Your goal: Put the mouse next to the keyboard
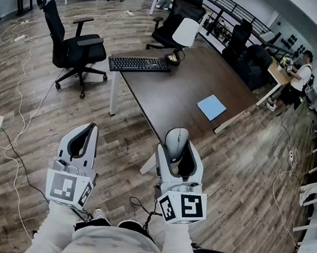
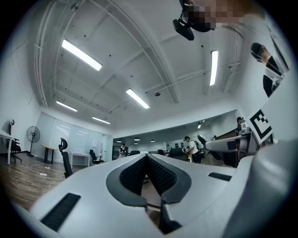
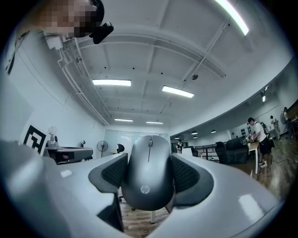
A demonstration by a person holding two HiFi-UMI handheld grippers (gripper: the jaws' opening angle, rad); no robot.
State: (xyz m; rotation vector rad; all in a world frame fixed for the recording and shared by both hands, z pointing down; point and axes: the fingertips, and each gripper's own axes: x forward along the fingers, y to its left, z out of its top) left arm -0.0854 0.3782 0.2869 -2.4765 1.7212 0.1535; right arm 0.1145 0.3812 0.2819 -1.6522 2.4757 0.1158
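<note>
A grey mouse (image 1: 175, 143) sits upright between the jaws of my right gripper (image 1: 175, 149), which is shut on it; in the right gripper view the mouse (image 3: 150, 173) fills the gap of the right gripper (image 3: 149, 156), buttons facing the camera. My left gripper (image 1: 90, 128) hangs beside it at the left, jaws shut together on nothing, as the left gripper view shows at the left gripper (image 2: 147, 157). Both are held in the air short of the dark table (image 1: 175, 99). A black keyboard (image 1: 138, 64) lies at the table's far left corner.
A white-shaded lamp (image 1: 183, 38) stands just right of the keyboard. A blue pad (image 1: 211, 107) lies near the table's right edge. A black office chair (image 1: 73, 44) stands left of the table. Cables (image 1: 16, 100) run over the wooden floor. A person (image 1: 298, 79) works at a far desk.
</note>
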